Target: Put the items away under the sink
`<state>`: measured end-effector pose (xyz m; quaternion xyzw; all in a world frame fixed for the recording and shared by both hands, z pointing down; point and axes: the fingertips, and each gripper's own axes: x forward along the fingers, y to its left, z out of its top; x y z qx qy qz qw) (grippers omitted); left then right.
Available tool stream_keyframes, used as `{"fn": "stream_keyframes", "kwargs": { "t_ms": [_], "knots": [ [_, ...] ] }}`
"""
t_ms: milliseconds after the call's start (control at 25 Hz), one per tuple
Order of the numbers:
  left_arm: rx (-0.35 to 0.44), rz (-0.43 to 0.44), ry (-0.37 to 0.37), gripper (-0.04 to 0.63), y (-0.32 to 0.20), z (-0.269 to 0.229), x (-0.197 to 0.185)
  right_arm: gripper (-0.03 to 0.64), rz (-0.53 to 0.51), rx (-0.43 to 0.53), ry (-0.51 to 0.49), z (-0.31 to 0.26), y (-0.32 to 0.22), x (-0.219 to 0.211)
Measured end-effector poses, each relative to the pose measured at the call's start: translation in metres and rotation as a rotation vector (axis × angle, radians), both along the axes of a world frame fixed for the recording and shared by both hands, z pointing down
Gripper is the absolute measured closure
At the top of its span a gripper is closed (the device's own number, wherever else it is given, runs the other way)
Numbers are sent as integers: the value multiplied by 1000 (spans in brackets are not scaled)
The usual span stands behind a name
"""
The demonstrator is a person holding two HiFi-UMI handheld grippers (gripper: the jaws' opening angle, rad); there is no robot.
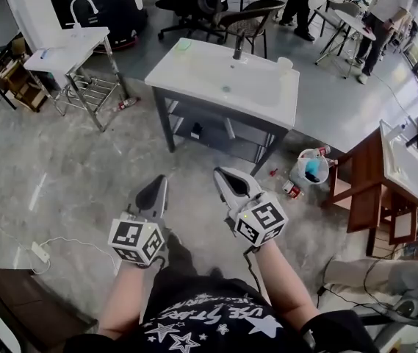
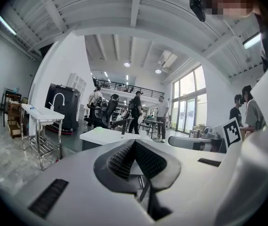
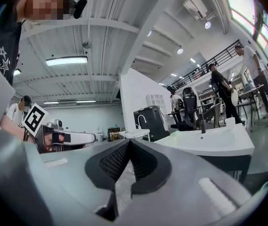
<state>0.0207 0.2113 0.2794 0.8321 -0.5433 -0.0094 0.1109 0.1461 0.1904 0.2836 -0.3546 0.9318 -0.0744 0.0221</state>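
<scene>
**Grippers Empty and Clear of the Sink: Item Pickup Pending**

The left gripper (image 1: 159,184) is held low in front of the body. Its jaws are pressed together, with nothing between them. The right gripper (image 1: 223,175) is held just beside it, and its jaws are likewise pressed together on nothing.

Both grippers are pointed toward the white sink (image 1: 194,68), which stands well apart from them. A small dark object (image 1: 196,129) lies on the shelf (image 1: 223,140) under the basin; what it is cannot be told.

To the right of the sink, a white bucket (image 1: 313,169) and small bottles (image 1: 292,190) rest on the floor, outside the shelf. If these are the task's items, the work is judged unfinished, with an approach for a pickup in hand.

For the next move, a gripper is to be carried to one floor item. The jaws are to be spread and lowered around it, then pressed onto it. The bottles lie tipped over, so a low, level approach is advised.
</scene>
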Motion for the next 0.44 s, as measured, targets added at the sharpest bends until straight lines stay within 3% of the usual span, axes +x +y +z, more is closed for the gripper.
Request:
{"fn": "stream_keyframes", "kwargs": {
  "t_ms": [440],
  "knots": [
    [-15, -32, 1, 586, 68, 13, 35, 614, -37, -5, 30, 12, 65, 29]
  ]
}}
